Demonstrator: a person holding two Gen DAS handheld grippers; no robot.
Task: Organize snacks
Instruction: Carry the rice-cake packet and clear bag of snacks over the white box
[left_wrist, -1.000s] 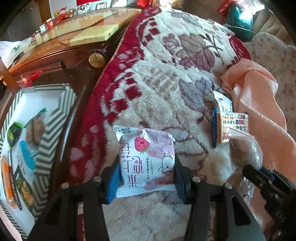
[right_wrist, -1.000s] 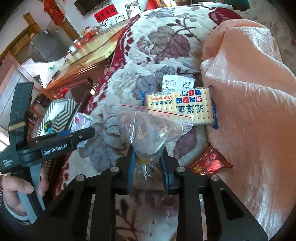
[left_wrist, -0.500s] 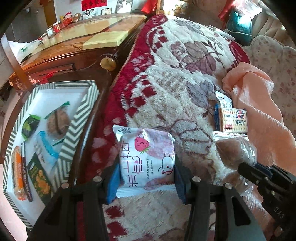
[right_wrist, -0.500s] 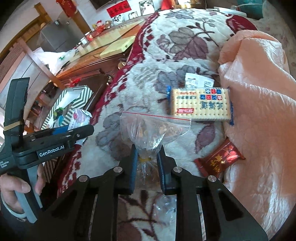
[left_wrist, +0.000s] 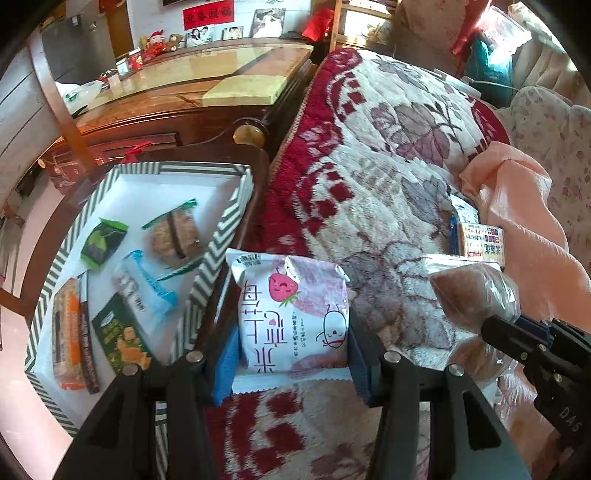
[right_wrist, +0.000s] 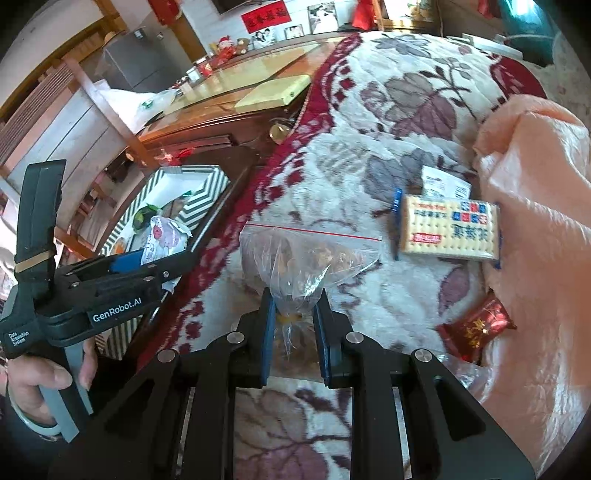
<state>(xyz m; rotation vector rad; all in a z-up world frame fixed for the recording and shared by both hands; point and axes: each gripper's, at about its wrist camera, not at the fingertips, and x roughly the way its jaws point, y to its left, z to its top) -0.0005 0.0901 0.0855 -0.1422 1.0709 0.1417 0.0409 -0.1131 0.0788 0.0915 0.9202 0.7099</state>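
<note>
Two claws, one packet each! The left claw (left_wrist: 291, 354) has its blue pads pressed on both sides of a pink-and-white strawberry packet (left_wrist: 293, 314), held upright just ahead of the camera. Off to that claw's left sits the striped box (left_wrist: 207, 273), and inside I count six snacks: a green packet (left_wrist: 103, 242), a brown biscuit bag (left_wrist: 177, 236), a blue-edged bag (left_wrist: 142, 291), a dark green packet (left_wrist: 118, 338), an orange bar (left_wrist: 66, 341) and a thin dark bar beside it.

Over to the right claw (right_wrist: 293, 332), closed down narrow on the gathered neck of a clear zip bag (right_wrist: 306, 254), brownish pieces inside, hard to make out through the crinkled plastic. Ahead and to its right on the flowered blanket (right_wrist: 369, 122) lie three more: one cracker pack (right_wrist: 448, 229), a white packet (right_wrist: 445, 182) half tucked behind it, and one red sweet wrapper (right_wrist: 476, 326) against the peach cloth (right_wrist: 535, 221). The box's near corner is cut off behind the left claw.
</note>
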